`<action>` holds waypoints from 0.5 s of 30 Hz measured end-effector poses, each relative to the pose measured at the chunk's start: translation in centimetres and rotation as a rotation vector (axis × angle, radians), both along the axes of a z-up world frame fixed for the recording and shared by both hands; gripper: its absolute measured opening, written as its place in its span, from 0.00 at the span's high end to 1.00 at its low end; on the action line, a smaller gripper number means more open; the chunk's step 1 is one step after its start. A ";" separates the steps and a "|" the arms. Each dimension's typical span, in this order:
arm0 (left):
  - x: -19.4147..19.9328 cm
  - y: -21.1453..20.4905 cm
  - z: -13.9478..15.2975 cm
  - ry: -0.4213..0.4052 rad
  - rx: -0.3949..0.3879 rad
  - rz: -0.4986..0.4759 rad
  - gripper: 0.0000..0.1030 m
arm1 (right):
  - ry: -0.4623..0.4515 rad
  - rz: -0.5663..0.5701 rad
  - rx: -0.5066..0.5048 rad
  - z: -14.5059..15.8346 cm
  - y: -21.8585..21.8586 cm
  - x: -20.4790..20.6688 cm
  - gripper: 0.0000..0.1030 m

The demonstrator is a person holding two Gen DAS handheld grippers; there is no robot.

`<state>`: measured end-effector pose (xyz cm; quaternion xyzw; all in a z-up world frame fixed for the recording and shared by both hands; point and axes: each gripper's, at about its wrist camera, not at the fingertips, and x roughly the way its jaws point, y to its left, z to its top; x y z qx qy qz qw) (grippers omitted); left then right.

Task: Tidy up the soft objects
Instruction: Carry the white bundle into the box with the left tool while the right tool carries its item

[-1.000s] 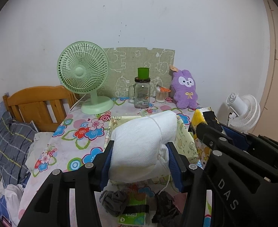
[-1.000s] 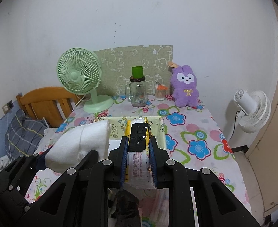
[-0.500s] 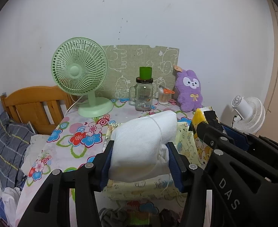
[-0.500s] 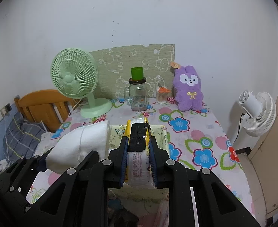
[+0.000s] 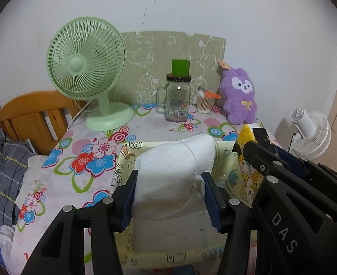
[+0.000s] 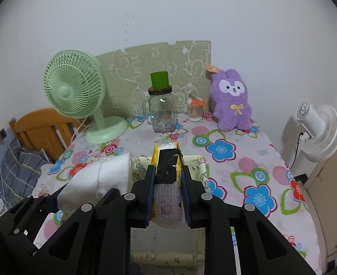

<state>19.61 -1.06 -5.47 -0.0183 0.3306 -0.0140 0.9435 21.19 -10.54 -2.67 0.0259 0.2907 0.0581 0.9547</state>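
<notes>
My left gripper (image 5: 171, 191) is shut on a folded white towel (image 5: 173, 174), held above a pale yellow cartoon-print fabric bin (image 5: 228, 162). In the right wrist view the same towel (image 6: 99, 178) shows at the left. My right gripper (image 6: 167, 186) is shut on a yellow tissue pack (image 6: 167, 160) with a black strip on top, over the bin's (image 6: 202, 165) far side. From the left wrist view, the pack (image 5: 248, 137) and the right gripper's black arm sit at the right. A purple plush bunny (image 6: 231, 100) leans at the back of the table.
On the floral tablecloth (image 6: 248, 160) stand a green desk fan (image 6: 76, 96), a glass jar mug (image 6: 161, 112) with a green cup on it, and a cotton swab holder (image 6: 195, 108). A wooden headboard (image 5: 31, 116) and bedding lie left; a white fan (image 6: 319, 130) stands right.
Both grippers moved forward and lower over the bin with their loads. The dark socks and green pack near the front edge have dropped out of view.
</notes>
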 end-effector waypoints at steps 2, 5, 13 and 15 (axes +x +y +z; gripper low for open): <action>0.7 0.1 -0.6 0.018 -0.002 0.002 0.46 | 0.011 -0.003 -0.004 -0.6 0.1 0.7 0.76; 1.4 0.2 -1.4 0.043 -0.013 -0.001 0.46 | 0.029 -0.003 -0.006 -1.4 0.2 1.4 0.76; 2.9 0.4 -3.1 0.087 -0.038 -0.032 0.39 | 0.073 -0.006 -0.010 -3.1 0.4 2.9 0.76; 3.1 0.3 -3.1 0.077 -0.025 -0.040 0.38 | 0.072 0.002 -0.015 -3.2 0.5 3.1 0.76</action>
